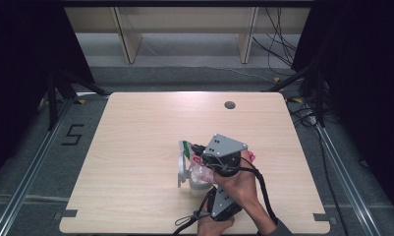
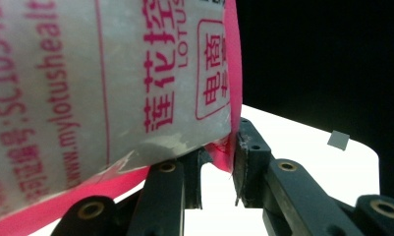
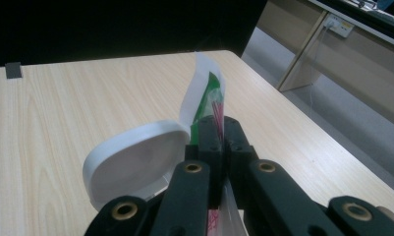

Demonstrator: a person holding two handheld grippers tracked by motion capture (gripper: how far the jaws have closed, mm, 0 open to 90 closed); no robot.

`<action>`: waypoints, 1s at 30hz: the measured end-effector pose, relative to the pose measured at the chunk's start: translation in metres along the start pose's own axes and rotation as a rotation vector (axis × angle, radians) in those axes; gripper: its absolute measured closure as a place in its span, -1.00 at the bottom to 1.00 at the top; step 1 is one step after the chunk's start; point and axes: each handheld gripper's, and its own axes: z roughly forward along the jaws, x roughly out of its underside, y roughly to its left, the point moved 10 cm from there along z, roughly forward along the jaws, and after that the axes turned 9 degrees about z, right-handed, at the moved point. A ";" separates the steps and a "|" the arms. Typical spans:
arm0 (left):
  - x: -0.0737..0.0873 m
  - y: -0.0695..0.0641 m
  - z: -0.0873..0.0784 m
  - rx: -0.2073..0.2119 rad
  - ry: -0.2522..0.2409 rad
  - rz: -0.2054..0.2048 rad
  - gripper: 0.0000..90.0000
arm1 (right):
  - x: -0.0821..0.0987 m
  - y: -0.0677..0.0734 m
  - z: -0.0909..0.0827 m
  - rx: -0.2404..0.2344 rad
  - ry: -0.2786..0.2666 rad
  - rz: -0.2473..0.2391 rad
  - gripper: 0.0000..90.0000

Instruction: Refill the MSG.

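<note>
Hands [image 1: 234,184] at the near table edge work both grippers over a plastic bag [image 1: 200,169] beside a white lid [image 1: 181,169]. Left gripper [image 2: 219,162] pinches the bag's pink edge. Right gripper [image 3: 219,135] clamps its top; opening it likely calls for pulling apart.

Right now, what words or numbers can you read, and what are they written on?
"mylotusheal", cut off at the edge: pink print on the bag in the left gripper view.
"LOTUS", partly cut off: on the same bag, beside large pink Chinese characters.
"SC1034", cut off: along the bag's left side.
"5": black number on the floor left of the table.
The print on the green-edged packet is too small to read.
</note>
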 end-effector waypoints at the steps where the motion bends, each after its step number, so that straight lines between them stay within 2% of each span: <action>1: 0.001 0.000 0.001 0.001 0.000 0.005 0.67 | 0.001 0.000 0.001 0.001 0.001 -0.001 0.99; 2: 0.000 0.000 0.001 -0.001 0.000 0.000 0.67 | 0.001 -0.001 0.001 0.002 0.005 0.016 1.00; 8: 0.001 0.000 0.001 -0.007 0.006 0.002 0.67 | 0.002 -0.001 0.002 0.000 0.004 0.002 0.99; 10: 0.000 0.000 0.001 -0.004 0.001 0.002 0.67 | 0.003 0.000 0.000 -0.004 0.015 0.027 0.99; 11: -0.001 0.000 0.001 -0.003 0.001 0.001 0.67 | 0.000 -0.001 0.000 -0.002 0.000 0.006 0.99; 13: -0.001 0.000 0.001 0.001 0.000 0.002 0.67 | 0.000 -0.001 -0.001 0.005 0.002 -0.001 0.99; 16: 0.001 0.000 0.002 -0.002 0.006 0.000 0.67 | 0.002 -0.002 0.002 -0.002 0.008 0.016 0.99; 19: -0.001 0.000 0.001 0.002 -0.001 0.005 0.67 | 0.000 -0.002 -0.001 -0.003 -0.001 0.005 0.99; 25: 0.000 0.001 0.001 0.003 0.004 0.002 0.67 | 0.001 -0.002 0.000 -0.001 0.003 0.020 0.99; 30: 0.001 0.000 0.002 -0.001 0.008 0.004 0.67 | 0.001 -0.002 0.000 -0.003 0.001 0.007 0.99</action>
